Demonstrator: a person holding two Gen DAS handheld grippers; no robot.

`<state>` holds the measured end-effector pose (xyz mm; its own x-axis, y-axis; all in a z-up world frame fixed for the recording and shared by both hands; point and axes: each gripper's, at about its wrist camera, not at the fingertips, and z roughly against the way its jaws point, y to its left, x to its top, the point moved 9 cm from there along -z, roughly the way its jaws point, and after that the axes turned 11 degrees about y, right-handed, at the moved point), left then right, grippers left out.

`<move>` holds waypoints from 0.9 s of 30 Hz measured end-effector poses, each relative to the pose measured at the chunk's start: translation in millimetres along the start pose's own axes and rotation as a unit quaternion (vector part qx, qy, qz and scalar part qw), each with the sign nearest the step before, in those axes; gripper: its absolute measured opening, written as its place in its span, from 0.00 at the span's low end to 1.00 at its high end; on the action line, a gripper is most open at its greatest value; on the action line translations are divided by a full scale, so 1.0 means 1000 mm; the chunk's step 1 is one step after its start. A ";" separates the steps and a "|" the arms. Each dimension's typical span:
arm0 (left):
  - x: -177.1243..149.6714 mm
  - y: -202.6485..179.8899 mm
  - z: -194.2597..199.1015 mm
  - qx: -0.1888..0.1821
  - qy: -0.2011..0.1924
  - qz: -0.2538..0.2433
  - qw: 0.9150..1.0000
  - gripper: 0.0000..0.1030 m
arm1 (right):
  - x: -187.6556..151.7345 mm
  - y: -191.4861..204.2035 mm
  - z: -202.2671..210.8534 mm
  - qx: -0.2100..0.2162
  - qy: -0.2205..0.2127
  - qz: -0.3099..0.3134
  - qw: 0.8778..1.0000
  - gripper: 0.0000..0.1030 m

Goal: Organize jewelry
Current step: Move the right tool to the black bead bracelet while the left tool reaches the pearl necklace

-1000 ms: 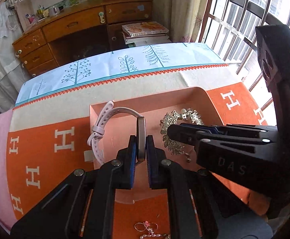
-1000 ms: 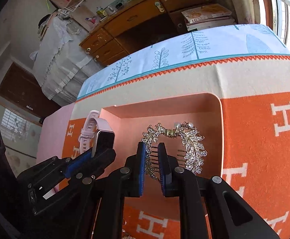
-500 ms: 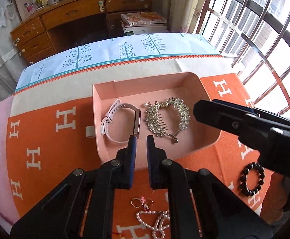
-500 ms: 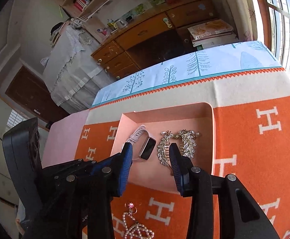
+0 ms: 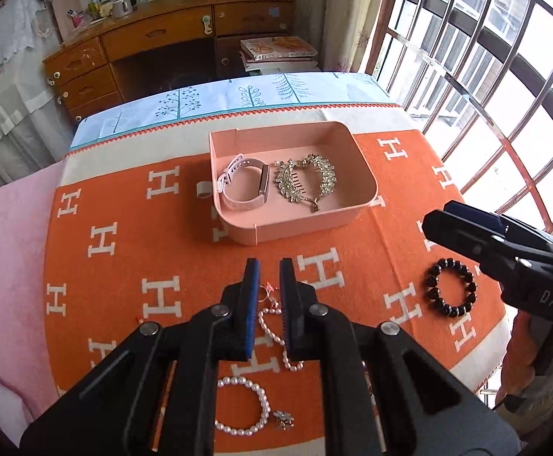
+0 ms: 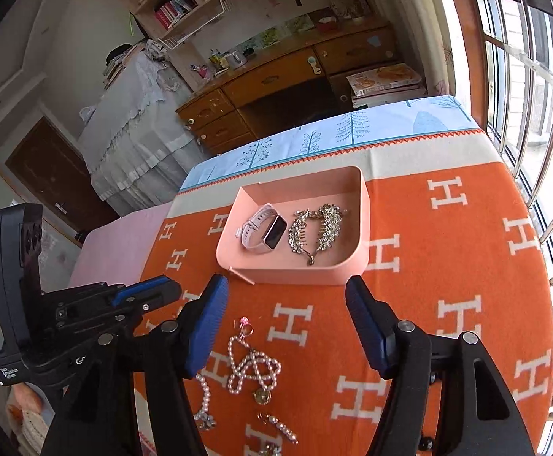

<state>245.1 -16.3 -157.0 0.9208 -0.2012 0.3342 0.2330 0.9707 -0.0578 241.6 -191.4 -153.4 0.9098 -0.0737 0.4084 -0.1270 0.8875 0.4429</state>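
Orange H-print cloth (image 5: 124,266) all over the desk, wooden dresser (image 5: 162,49) and barred window (image 5: 485,57) at the back.

Left wrist view first: pink tray (image 5: 356,152) sitting toward the far middle of the desk, with a pale pink watch (image 5: 244,180) on its left side and a sparkly leaf hair comb (image 5: 307,180) just beside it on the right, close but can't tell if touching. Left gripper (image 5: 269,277) hovering above the near part of the desk, slightly parted with only a narrow gap, gripping nothing, pearl necklace (image 5: 272,332) and a small ring (image 5: 265,292) showing through the gap. Pearl bracelet (image 5: 244,404) closer to the near edge, black bead bracelet (image 5: 451,288) off by the right edge, under the right gripper's body.

Right wrist view: same tray (image 6: 364,205), watch (image 6: 263,230) and comb (image 6: 316,230) lying flat inside. Right gripper (image 6: 288,326) spread wide, nothing between its fingers, hanging over the cloth just short of the tray's near wall. Tangled pearl necklace (image 6: 251,366) on the near part of the desk, below and left of the fingers. Left gripper (image 6: 151,292) poking in from the left.
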 end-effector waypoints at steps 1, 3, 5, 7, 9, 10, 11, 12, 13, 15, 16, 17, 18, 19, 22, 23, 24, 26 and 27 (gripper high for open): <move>-0.007 -0.002 0.004 -0.005 -0.002 0.000 1.000 0.08 | -0.007 -0.001 0.004 -0.004 -0.001 0.003 1.000 0.63; -0.020 -0.007 0.008 -0.014 -0.002 0.001 1.000 0.08 | -0.023 -0.002 0.014 -0.008 -0.003 0.008 1.000 0.63; -0.033 -0.016 0.012 -0.034 -0.004 -0.001 0.999 0.08 | -0.038 -0.003 0.024 -0.012 -0.007 0.012 1.000 0.63; -0.045 -0.026 0.012 -0.047 -0.003 -0.010 0.999 0.08 | -0.051 -0.005 0.034 -0.014 -0.008 0.019 1.000 0.63; -0.056 -0.036 0.011 -0.052 0.003 -0.018 0.998 0.08 | -0.062 -0.008 0.043 -0.016 -0.007 0.024 1.000 0.63; -0.061 -0.042 0.009 -0.054 0.009 -0.019 0.998 0.08 | -0.067 -0.010 0.047 -0.020 -0.008 0.027 0.999 0.63; -0.066 -0.047 0.007 -0.061 0.014 -0.020 0.998 0.08 | -0.072 -0.011 0.051 -0.024 -0.009 0.029 0.999 0.63; -0.069 -0.051 0.001 -0.067 0.018 -0.020 0.997 0.08 | -0.075 -0.013 0.055 -0.030 -0.010 0.031 0.999 0.63; -0.073 -0.055 -0.003 -0.071 0.024 -0.020 0.997 0.13 | -0.080 -0.015 0.058 -0.033 -0.011 0.033 0.999 0.63; -0.077 -0.060 -0.014 -0.066 0.031 -0.024 0.997 0.32 | -0.085 -0.019 0.062 -0.039 -0.012 0.033 0.999 0.63; -0.079 -0.061 -0.019 -0.064 0.031 -0.023 0.997 0.46 | -0.088 -0.022 0.064 -0.044 -0.012 0.033 0.998 0.63; -0.080 -0.061 -0.024 -0.061 0.031 -0.021 0.997 0.48 | -0.092 -0.026 0.066 -0.051 -0.013 0.033 0.998 0.63; -0.081 -0.062 -0.029 -0.059 0.035 -0.019 0.997 0.48 | -0.094 -0.030 0.067 -0.058 -0.015 0.034 0.998 0.63; -0.081 -0.060 -0.035 -0.058 0.039 -0.017 0.997 0.48 | -0.098 -0.034 0.068 -0.064 -0.015 0.034 0.997 0.63; -0.082 -0.055 -0.049 -0.049 0.045 -0.006 0.998 0.48 | -0.108 -0.048 0.064 -0.074 -0.006 0.030 0.997 0.63; -0.082 -0.052 -0.053 -0.045 0.044 -0.003 0.998 0.48 | -0.111 -0.052 0.061 -0.076 -0.002 0.028 0.997 0.63; -0.082 -0.050 -0.056 -0.041 0.042 0.000 0.998 0.48 | -0.115 -0.057 0.058 -0.079 0.002 0.027 0.997 0.63; -0.082 -0.044 -0.062 -0.036 0.039 0.008 0.999 0.48 | -0.125 -0.066 0.049 -0.086 0.011 0.027 0.996 0.63; -0.082 -0.042 -0.064 -0.034 0.037 0.012 0.999 0.48 | -0.129 -0.070 0.044 -0.090 0.018 0.028 0.995 0.63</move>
<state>179.4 -48.8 -242.1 0.9467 -0.1891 0.2606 0.2283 0.9650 -0.1292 115.4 -263.6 -201.9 0.9174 -0.0091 0.3978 -0.1071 0.9572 0.2688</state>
